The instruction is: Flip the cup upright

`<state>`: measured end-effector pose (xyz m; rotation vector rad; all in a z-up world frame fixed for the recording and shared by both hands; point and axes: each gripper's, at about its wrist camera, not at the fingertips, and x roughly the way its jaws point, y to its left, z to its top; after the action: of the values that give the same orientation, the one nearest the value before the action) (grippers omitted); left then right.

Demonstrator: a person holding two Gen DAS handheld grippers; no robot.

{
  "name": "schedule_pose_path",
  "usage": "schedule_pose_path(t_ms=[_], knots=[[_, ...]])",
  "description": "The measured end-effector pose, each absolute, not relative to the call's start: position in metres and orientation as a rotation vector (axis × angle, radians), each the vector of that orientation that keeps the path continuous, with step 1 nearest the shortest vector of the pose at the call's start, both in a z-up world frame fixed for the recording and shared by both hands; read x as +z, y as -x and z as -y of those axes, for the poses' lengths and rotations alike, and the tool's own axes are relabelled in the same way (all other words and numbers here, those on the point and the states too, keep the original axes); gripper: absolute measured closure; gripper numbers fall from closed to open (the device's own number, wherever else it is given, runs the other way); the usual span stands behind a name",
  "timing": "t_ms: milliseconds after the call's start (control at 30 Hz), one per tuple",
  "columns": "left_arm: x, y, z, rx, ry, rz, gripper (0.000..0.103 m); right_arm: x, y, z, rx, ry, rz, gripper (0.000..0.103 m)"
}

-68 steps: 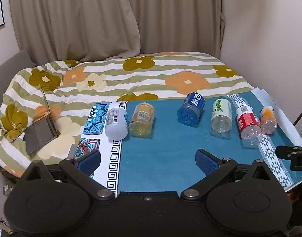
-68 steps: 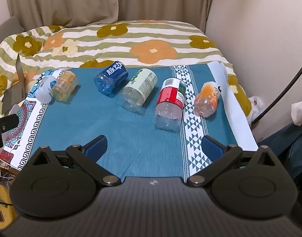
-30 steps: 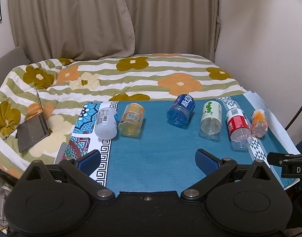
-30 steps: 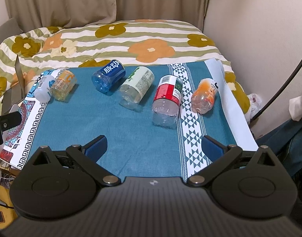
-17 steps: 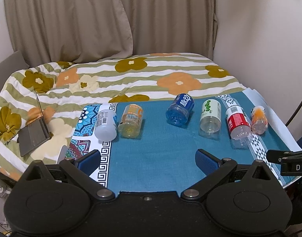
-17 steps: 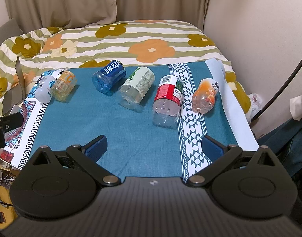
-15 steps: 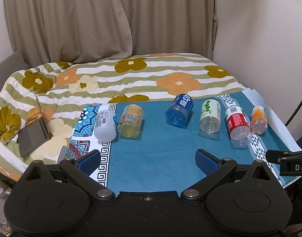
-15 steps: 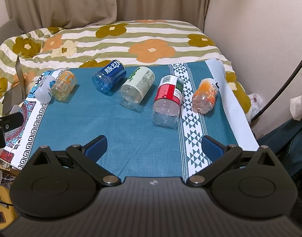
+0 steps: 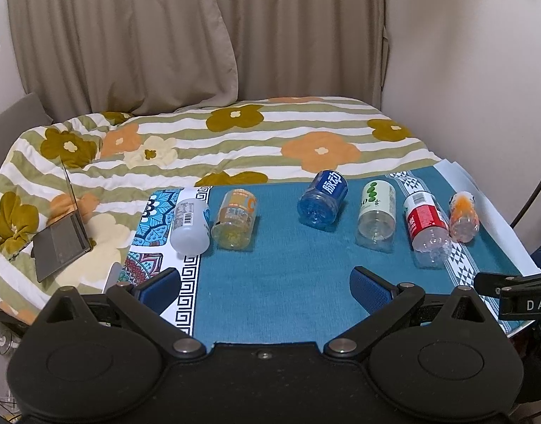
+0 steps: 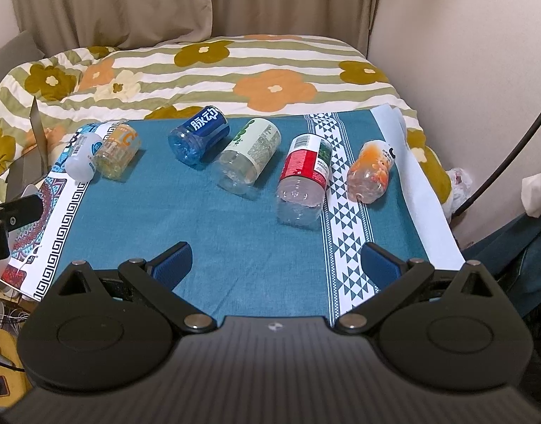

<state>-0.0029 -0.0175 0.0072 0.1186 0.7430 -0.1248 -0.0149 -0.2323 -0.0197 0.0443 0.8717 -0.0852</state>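
Several plastic bottle-cups lie on their sides in a row on the teal cloth: a white one, a yellow-orange one, a blue one, a green-labelled clear one, a red-labelled one and a small orange one. The same row shows in the right wrist view, from the white one to the blue one, the red-labelled one and the orange one. My left gripper is open and empty near the front edge. My right gripper is open and empty too.
A bed with a floral striped quilt lies behind the table. An open laptop rests on the quilt at the left. Curtains and a wall stand behind. The cloth's patterned white border runs along the right side.
Both grippers have drawn back and risen slightly, so the bottles appear a little farther away. No bottle has moved. Both grippers stay open.
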Motion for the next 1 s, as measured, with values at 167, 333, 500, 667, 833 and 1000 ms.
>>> schedule_pose_path(t_ms=[167,333,500,667,833,1000], knots=[[0.008,0.003,0.017,-0.124,-0.119,-0.742,0.000,-0.020,0.016,0.232,-0.084,-0.045,-0.871,0.000],[0.009,0.005,0.019,-0.125,-0.125,-0.744,0.000,-0.018,0.016,0.231,-0.079,-0.046,-0.871,0.000],[0.010,0.004,0.027,-0.123,-0.128,-0.758,0.000,-0.018,0.017,0.233,-0.078,-0.048,-0.873,0.000],[0.012,-0.006,0.044,-0.137,-0.132,-0.771,0.000,-0.015,0.014,0.243,-0.051,-0.058,-0.880,0.000],[0.017,-0.023,0.074,-0.140,-0.143,-0.765,0.000,-0.014,0.005,0.267,-0.020,-0.076,-0.880,0.000],[0.015,-0.047,0.104,-0.155,-0.152,-0.772,0.000,-0.017,-0.010,0.299,0.001,-0.054,-0.883,0.000]])
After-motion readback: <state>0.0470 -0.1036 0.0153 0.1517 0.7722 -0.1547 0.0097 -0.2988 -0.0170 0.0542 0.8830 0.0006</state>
